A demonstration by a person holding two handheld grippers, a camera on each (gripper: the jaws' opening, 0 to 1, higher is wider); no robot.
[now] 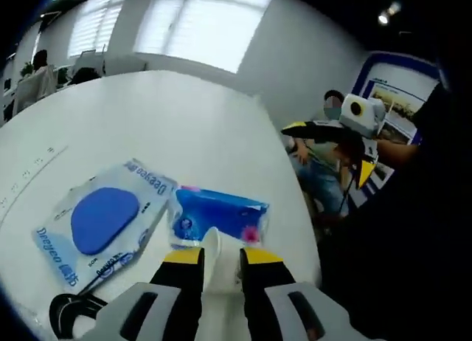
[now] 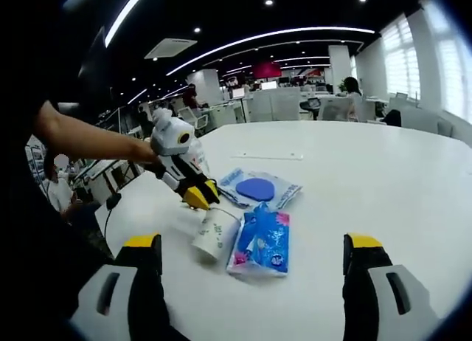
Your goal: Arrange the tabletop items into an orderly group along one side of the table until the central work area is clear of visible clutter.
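Note:
A white paper cup (image 1: 218, 261) sits between the jaws of my left gripper (image 1: 221, 256), which is shut on its rim. In the right gripper view the cup (image 2: 215, 236) tilts on the white table (image 2: 383, 178) with the left gripper (image 2: 199, 197) clamped on it from above. Just beyond the cup lies a blue tissue pack (image 1: 221, 214) (image 2: 263, 241). Beside it is a clear packet holding a blue oval pad (image 1: 103, 221) (image 2: 257, 188). My right gripper (image 2: 252, 243) hovers open in front of the tissue pack, jaws wide apart. It also appears (image 1: 332, 149) off the table's edge.
A black cable (image 1: 70, 313) curls near the clear packet. The table's curved edge (image 1: 291, 178) runs close to the tissue pack, and a seated person (image 1: 328, 167) is just past it. Open white tabletop (image 1: 147, 119) stretches beyond the items. Office desks (image 2: 295, 105) stand behind.

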